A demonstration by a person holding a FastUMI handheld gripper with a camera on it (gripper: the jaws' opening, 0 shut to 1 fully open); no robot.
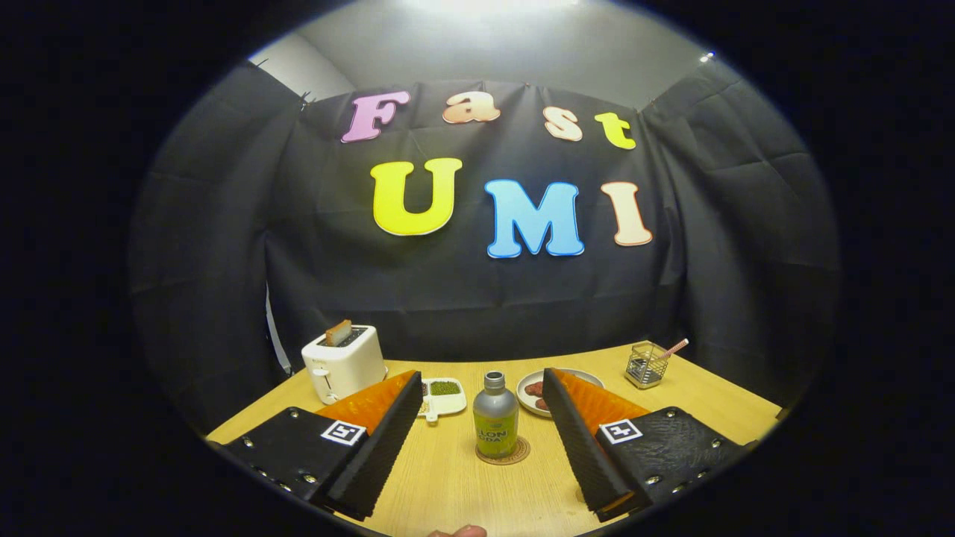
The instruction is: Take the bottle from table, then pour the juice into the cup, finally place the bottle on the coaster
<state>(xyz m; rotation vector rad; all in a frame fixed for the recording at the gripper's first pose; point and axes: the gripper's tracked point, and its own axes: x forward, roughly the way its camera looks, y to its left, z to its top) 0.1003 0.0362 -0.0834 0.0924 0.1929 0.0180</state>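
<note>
A small grey bottle (496,418) with a yellow-green label and a grey cap stands upright on a round brown coaster (517,456) on the wooden table (448,485). My gripper (483,379) is open, its two fingers spread wide to either side of the bottle. The bottle sits in the gap near the fingertips (409,388), and neither finger touches it.
A white toaster (343,365) with a slice of toast stands beyond the left finger. A white dish (444,395) with green bits lies beside it. A plate (531,393) of brown food sits behind the right finger, a wire basket (646,365) with a straw farther right. A person's fingertip (464,531) shows below.
</note>
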